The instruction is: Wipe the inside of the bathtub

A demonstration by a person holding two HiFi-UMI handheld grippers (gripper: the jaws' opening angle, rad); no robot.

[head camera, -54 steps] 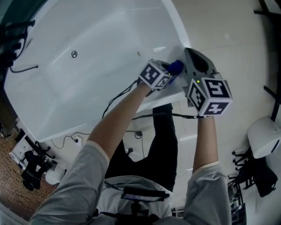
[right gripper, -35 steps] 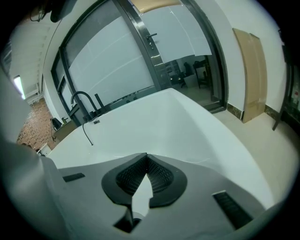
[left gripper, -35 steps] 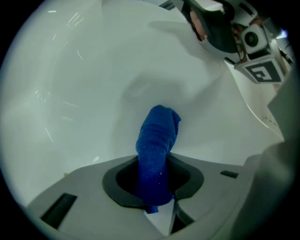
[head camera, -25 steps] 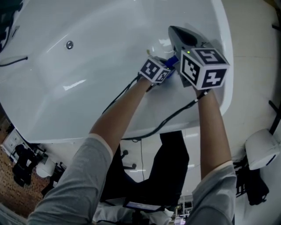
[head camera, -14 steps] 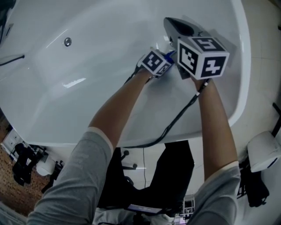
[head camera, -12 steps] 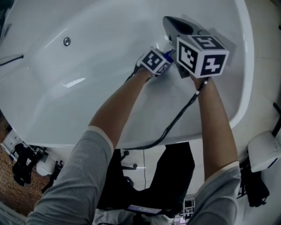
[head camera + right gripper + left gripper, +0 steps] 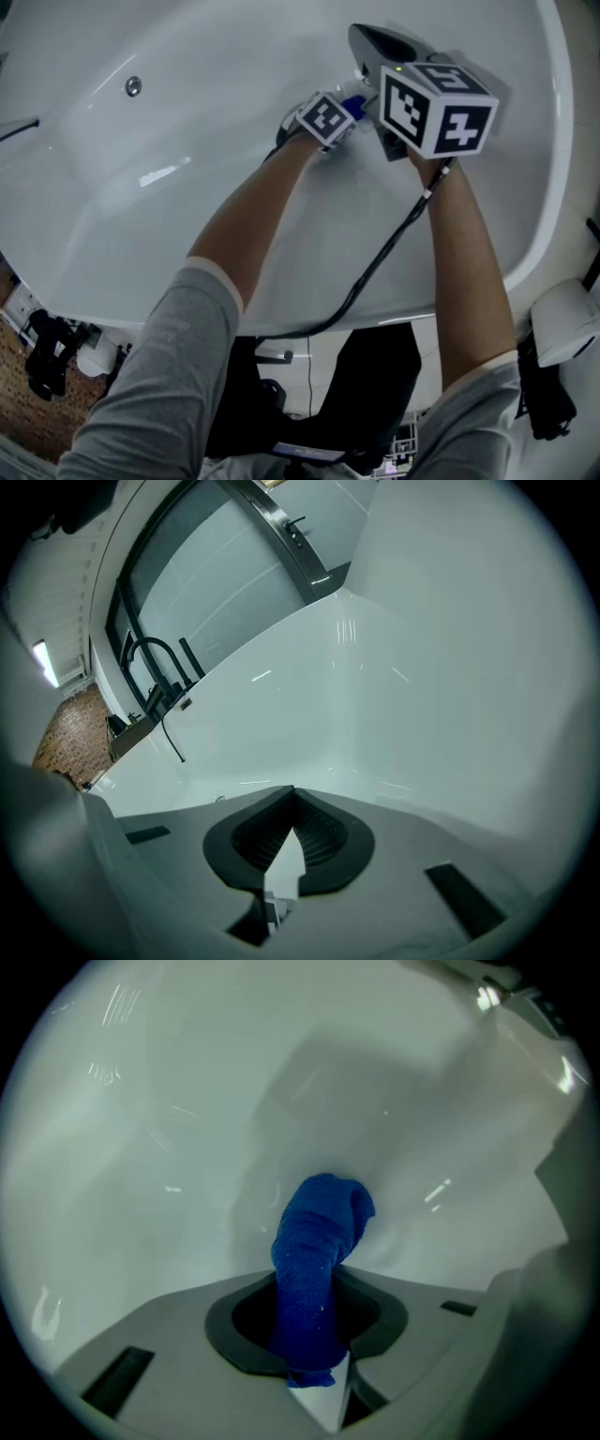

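Note:
The white bathtub (image 7: 187,216) fills the head view. My left gripper (image 7: 345,105) reaches down inside it near the far right wall, shut on a rolled blue cloth (image 7: 352,103). In the left gripper view the blue cloth (image 7: 317,1241) sticks out past the left gripper (image 7: 311,1283) toward the glossy tub wall (image 7: 187,1129); whether it touches is unclear. My right gripper (image 7: 367,42) hovers just right of the left one over the same wall. In the right gripper view the right gripper (image 7: 292,792) is shut with nothing in it.
A round metal fitting (image 7: 133,86) sits in the tub's left part. A black cable (image 7: 375,272) trails from the right gripper over the near rim. A black faucet (image 7: 150,667) and a dark-framed glass panel (image 7: 281,527) stand beyond the tub. Tiled floor (image 7: 581,141) lies to the right.
Both grippers have moved from the tub's rim down and further inside, along the right wall. The blue cloth stays in the left gripper. The head has leaned further over the tub.

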